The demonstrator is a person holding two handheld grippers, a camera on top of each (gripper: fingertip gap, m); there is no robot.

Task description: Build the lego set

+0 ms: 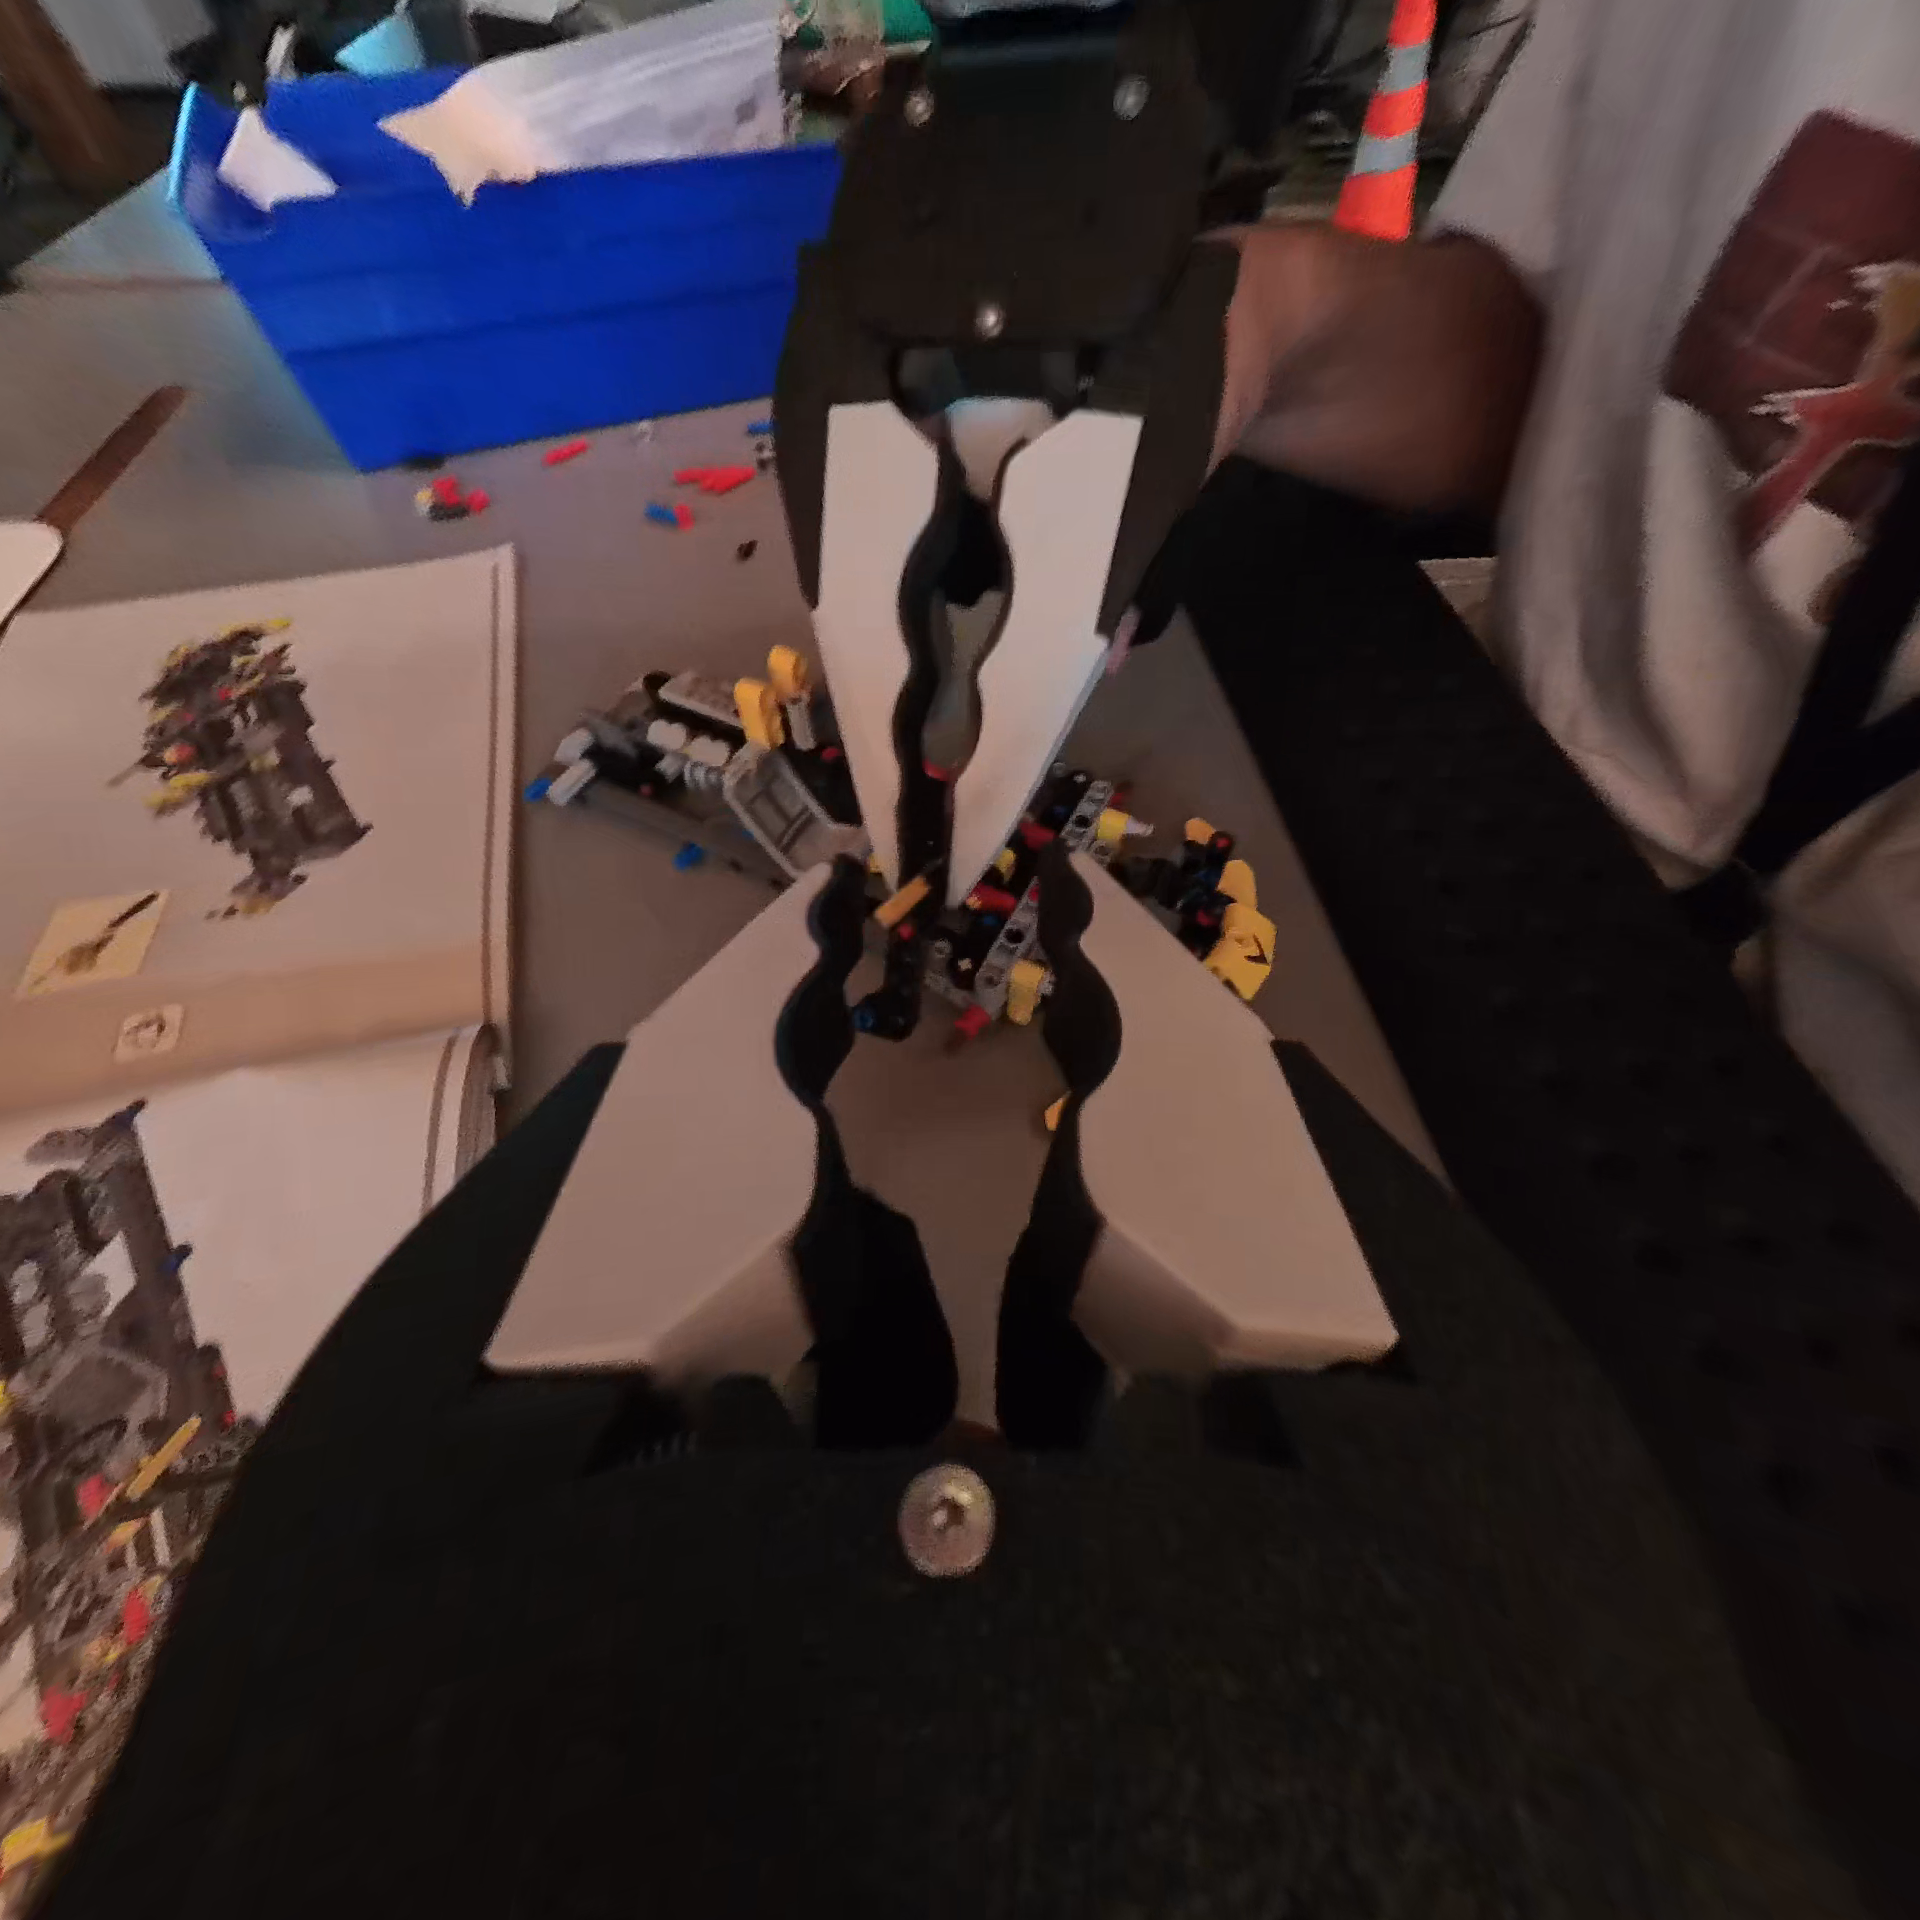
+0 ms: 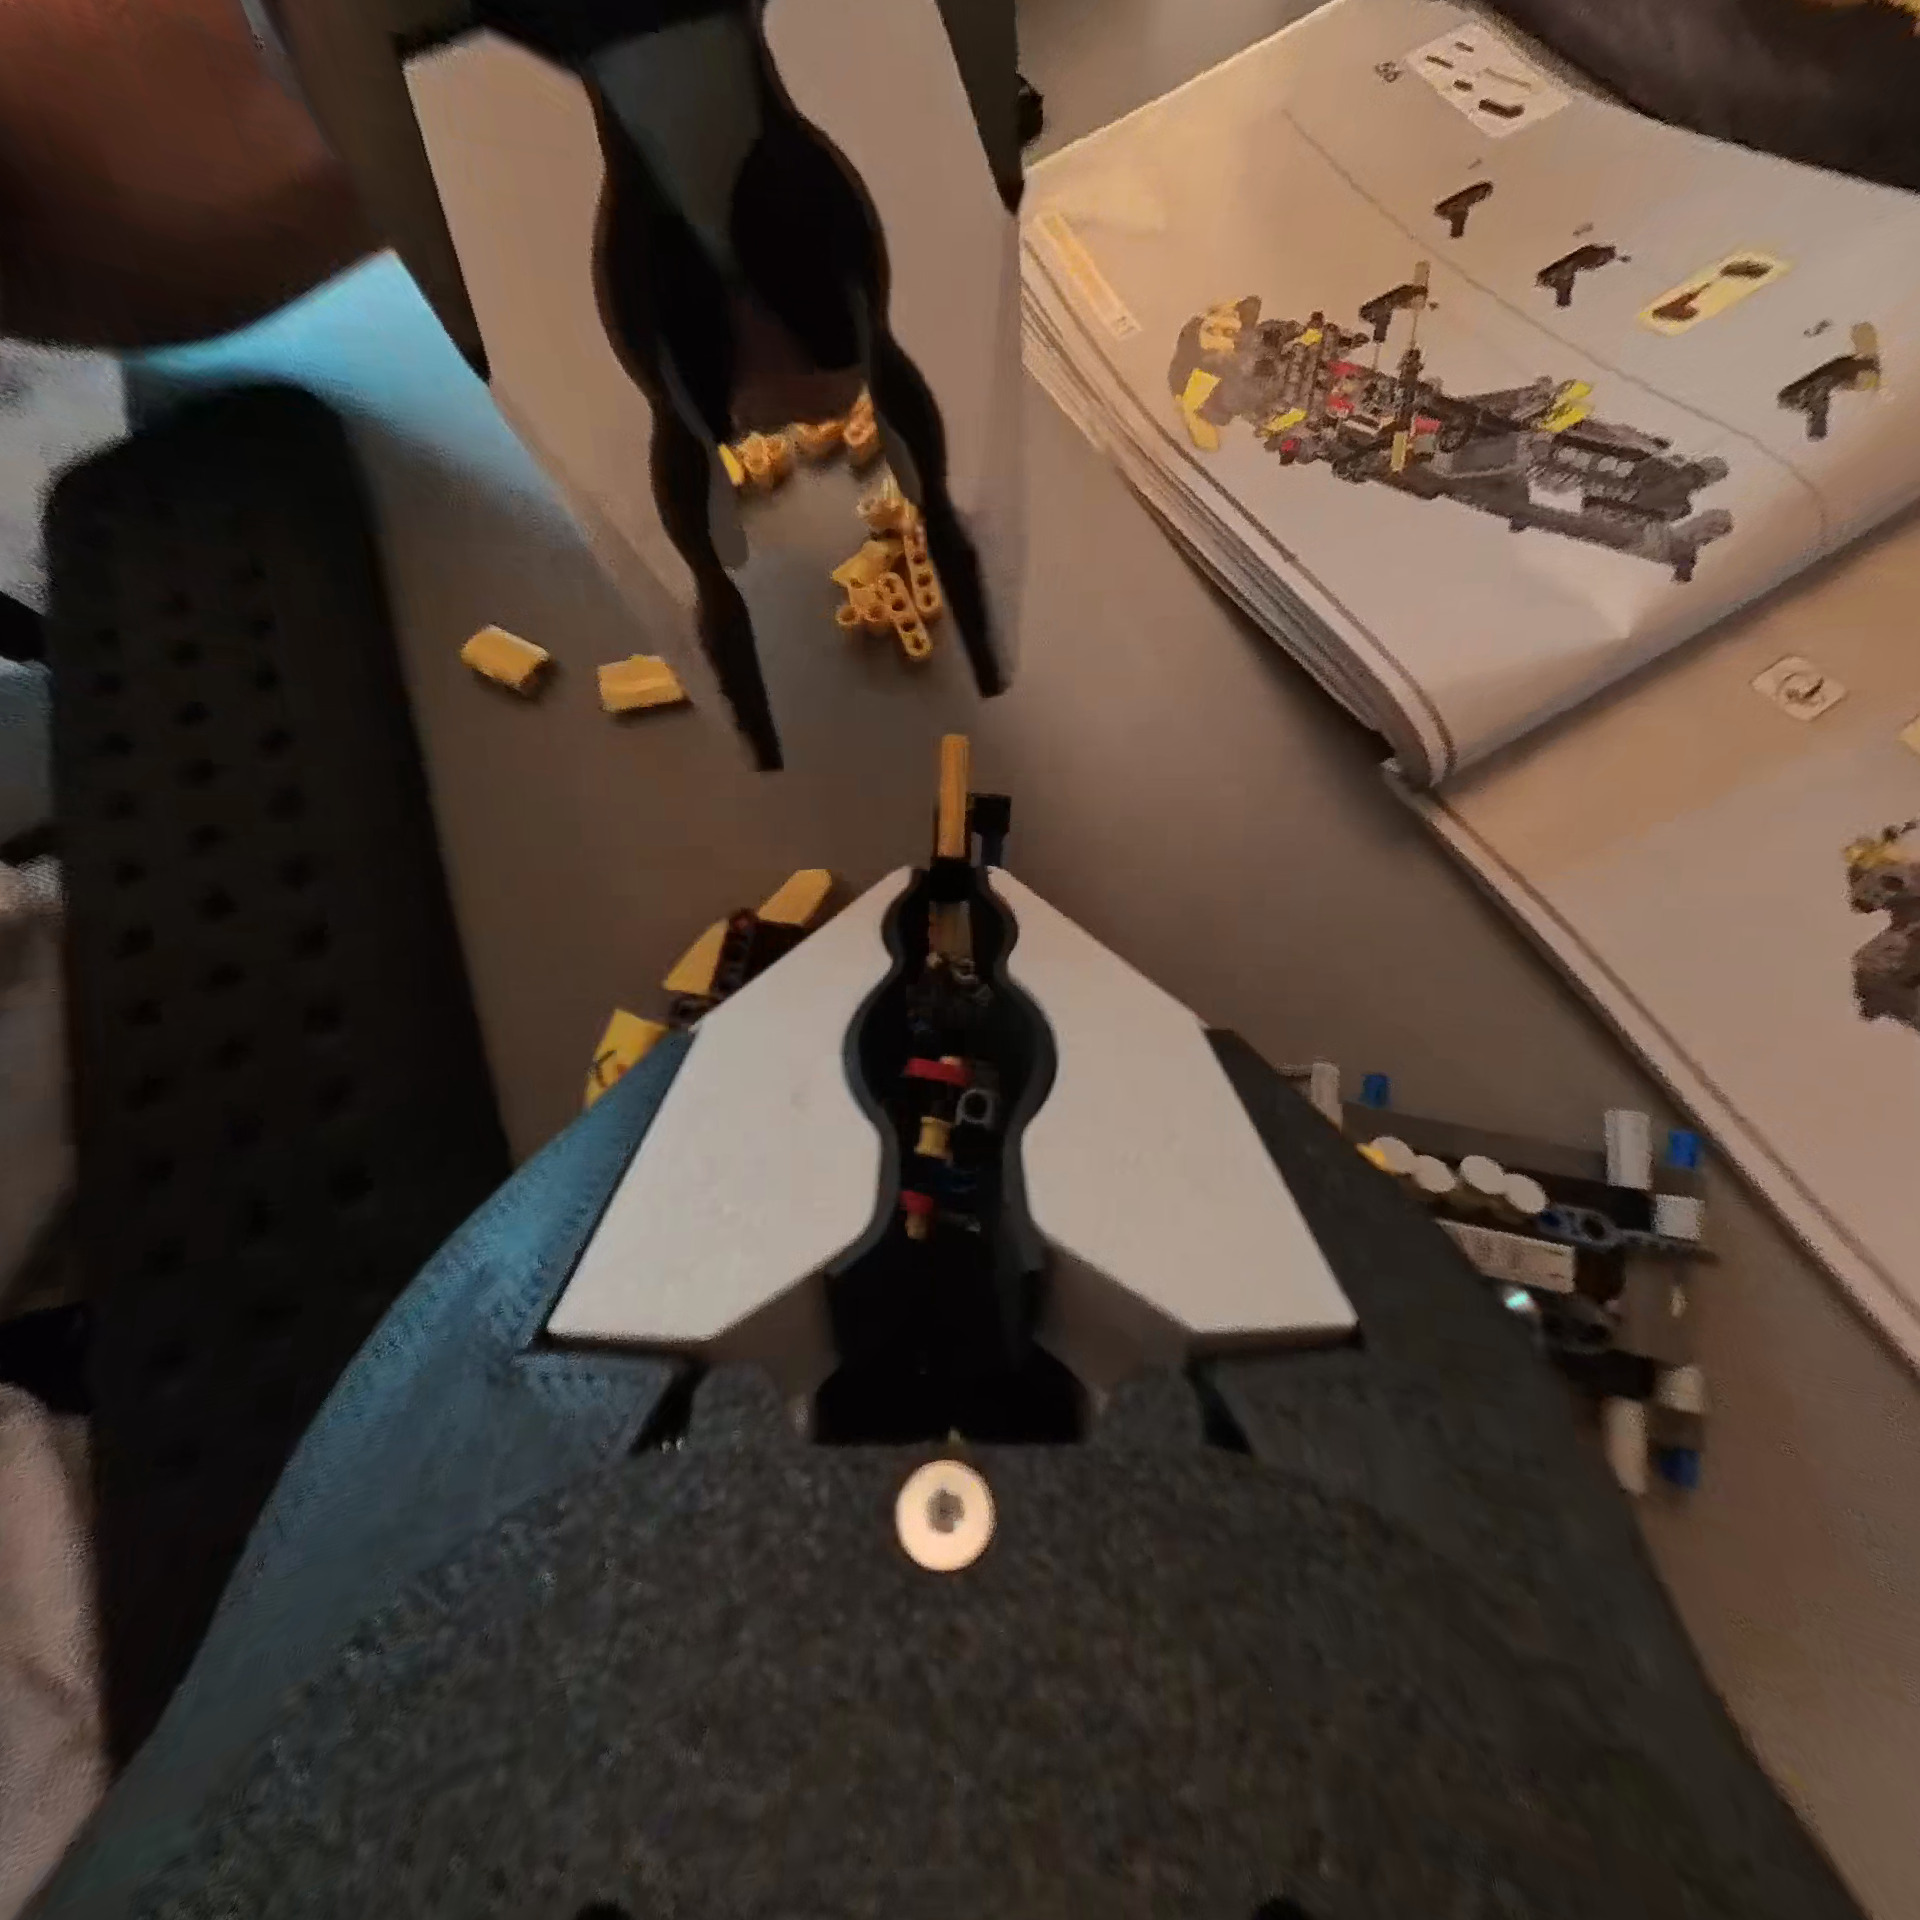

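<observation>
My right gripper (image 2: 948, 878) is shut on a slim black Lego piece with a yellow axle (image 2: 952, 790) sticking out past its tips. In the left wrist view it comes down from the top (image 1: 920, 883), holding the piece (image 1: 900, 906) just above a black, grey and yellow Lego assembly (image 1: 1013, 940) on the table. My left gripper (image 1: 948, 871) is open and empty, its fingertips on either side of the right gripper's tip. It also shows in the right wrist view (image 2: 878, 717), open, just beyond the axle.
An open instruction booklet (image 1: 260, 779) (image 2: 1455, 468) lies beside the work. A grey Lego chassis (image 1: 707, 774) (image 2: 1507, 1216), loose yellow pieces (image 2: 883, 582) and small red and blue pieces (image 1: 712, 478) lie on the table. A blue bin (image 1: 520, 281) stands behind. A black perforated surface (image 1: 1558, 935) borders the table. The grippers are tip to tip, or close to it.
</observation>
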